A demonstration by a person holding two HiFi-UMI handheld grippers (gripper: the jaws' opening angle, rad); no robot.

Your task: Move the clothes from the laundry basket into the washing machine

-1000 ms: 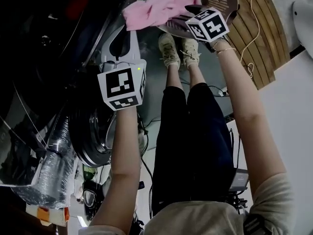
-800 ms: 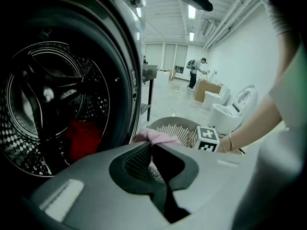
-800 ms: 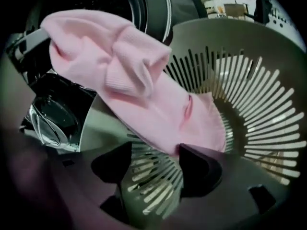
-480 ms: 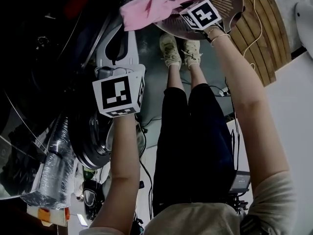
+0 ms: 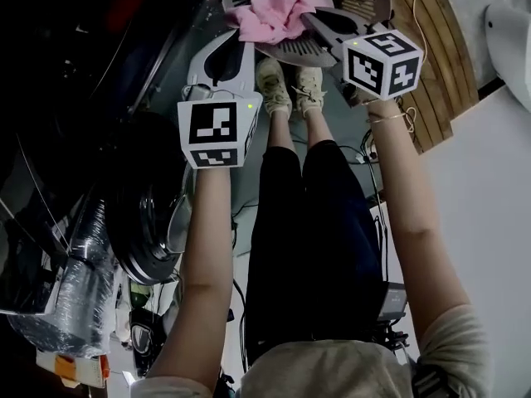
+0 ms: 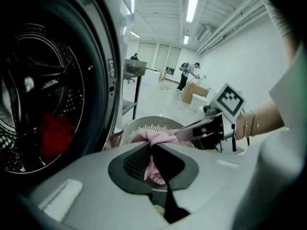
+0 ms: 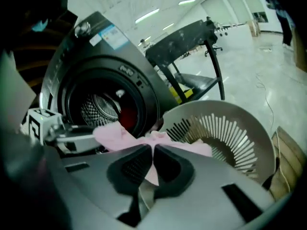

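Left gripper [image 6: 151, 145] and right gripper [image 7: 152, 150] are both pinching pink garment [image 5: 274, 11], right fingers having just been closing on it, garment hanging over laundry basket [image 7: 240, 121] at 12 o'clock.

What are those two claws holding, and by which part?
A pink garment, pinched at opposite bunched edges: left gripper on one side, right gripper, its jaws just closed, on the other.

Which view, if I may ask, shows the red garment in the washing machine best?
The left gripper view: the red garment lies plainly in the drum. The right gripper view shows a sliver; the head view is too dark.
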